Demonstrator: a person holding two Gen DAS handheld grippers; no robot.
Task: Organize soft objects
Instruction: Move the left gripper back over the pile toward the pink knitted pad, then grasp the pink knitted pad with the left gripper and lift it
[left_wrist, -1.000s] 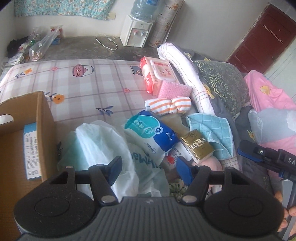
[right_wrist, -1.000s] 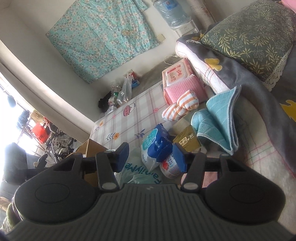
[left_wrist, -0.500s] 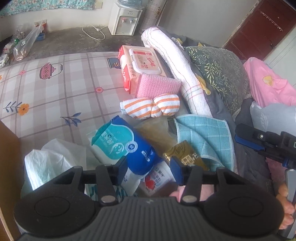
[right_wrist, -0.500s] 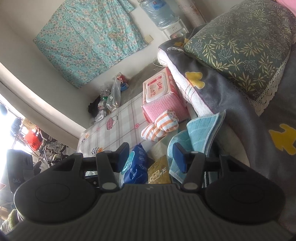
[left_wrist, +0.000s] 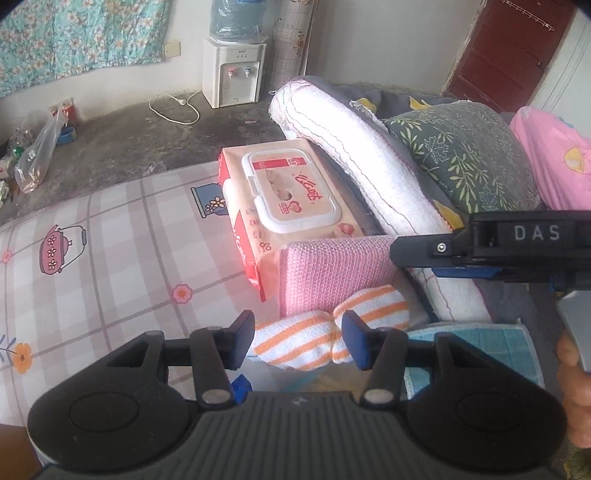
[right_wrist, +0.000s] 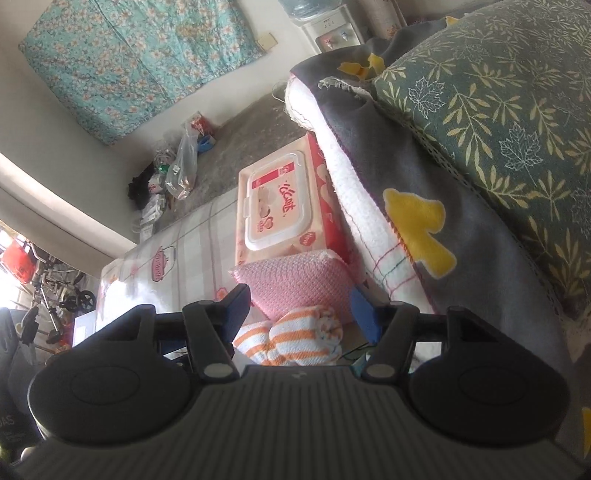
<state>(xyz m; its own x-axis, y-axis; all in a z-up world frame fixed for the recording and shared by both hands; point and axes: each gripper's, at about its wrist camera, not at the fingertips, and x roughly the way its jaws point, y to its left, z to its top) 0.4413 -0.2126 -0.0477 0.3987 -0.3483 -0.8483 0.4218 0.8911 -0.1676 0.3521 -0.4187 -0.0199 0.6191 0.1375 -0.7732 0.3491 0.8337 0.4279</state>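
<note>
In the left wrist view, the left gripper (left_wrist: 298, 339) hangs with its fingers spread on either side of the orange-striped cloth roll (left_wrist: 328, 338), which lies on the checked sheet (left_wrist: 110, 236) against the pink knitted cloth (left_wrist: 332, 273), in front of the wipes pack (left_wrist: 288, 199). In the right wrist view, the right gripper (right_wrist: 300, 312) is likewise spread wide and holds nothing, above the same roll (right_wrist: 291, 339) and pink cloth (right_wrist: 295, 284), beside the grey blanket (right_wrist: 461, 236).

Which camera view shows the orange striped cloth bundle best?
The left wrist view shows the orange striped cloth bundle best: both rounded halves lie in full between the open left gripper fingers. In the right wrist view the bundle is partly cut off by the right gripper body.
</note>
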